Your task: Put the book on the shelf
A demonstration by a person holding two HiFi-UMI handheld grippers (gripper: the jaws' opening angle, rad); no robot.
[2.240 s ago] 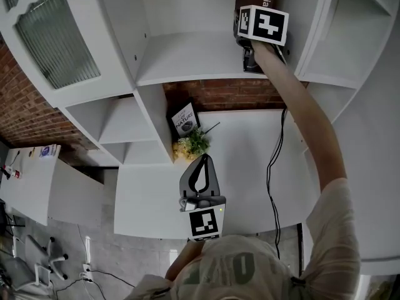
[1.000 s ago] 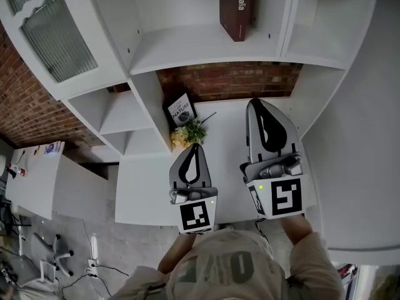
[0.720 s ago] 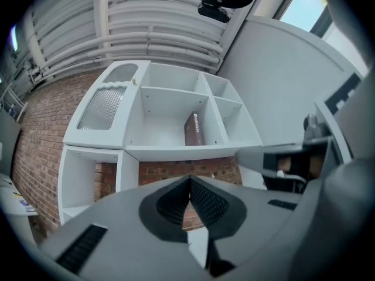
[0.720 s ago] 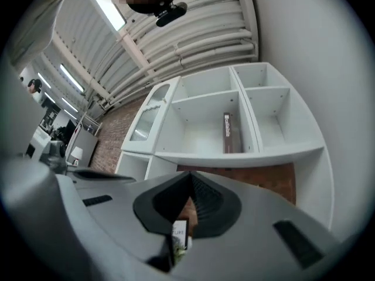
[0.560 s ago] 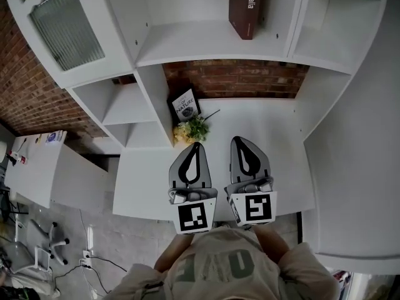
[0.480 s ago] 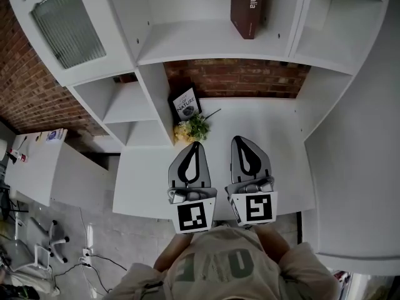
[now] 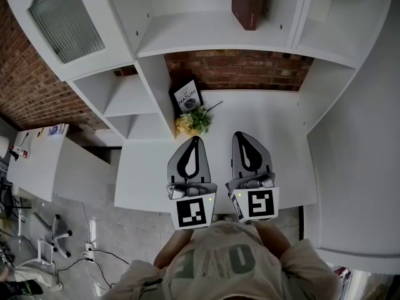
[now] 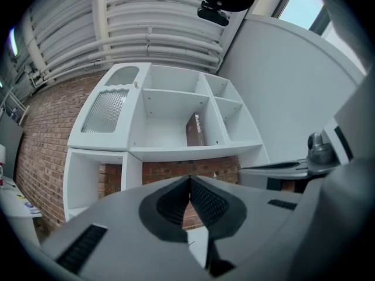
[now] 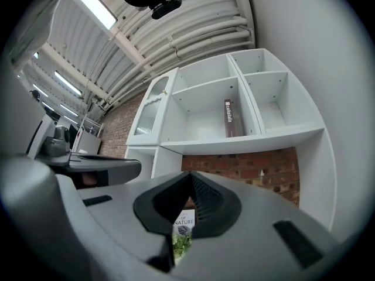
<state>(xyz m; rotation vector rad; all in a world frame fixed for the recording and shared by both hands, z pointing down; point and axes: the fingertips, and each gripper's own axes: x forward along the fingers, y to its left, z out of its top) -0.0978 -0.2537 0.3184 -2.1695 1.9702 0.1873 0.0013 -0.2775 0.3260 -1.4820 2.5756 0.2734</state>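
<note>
A dark brown book (image 7: pixel 250 2) stands upright on the white shelf (image 7: pixel 212 39), near the right wall of its middle compartment; both gripper views show the book (image 8: pixel 195 131) (image 9: pixel 232 118) there too. My left gripper (image 7: pixel 195 140) and right gripper (image 7: pixel 242 136) rest side by side low over the white desk (image 7: pixel 275 127), close to my body. Both are shut with nothing between the jaws. Neither touches the book.
A small booklet marked "of nature" (image 7: pixel 187 97) leans against the shelf's lower divider, with a small green and yellow plant (image 7: pixel 192 122) in front of it. A brick wall (image 7: pixel 237 70) shows behind the desk. A glass-fronted cabinet door (image 7: pixel 65 20) is at upper left.
My right gripper let go of the book on the shelf, drew back down to the desk beside the left one and stands shut. The left gripper stayed put.
</note>
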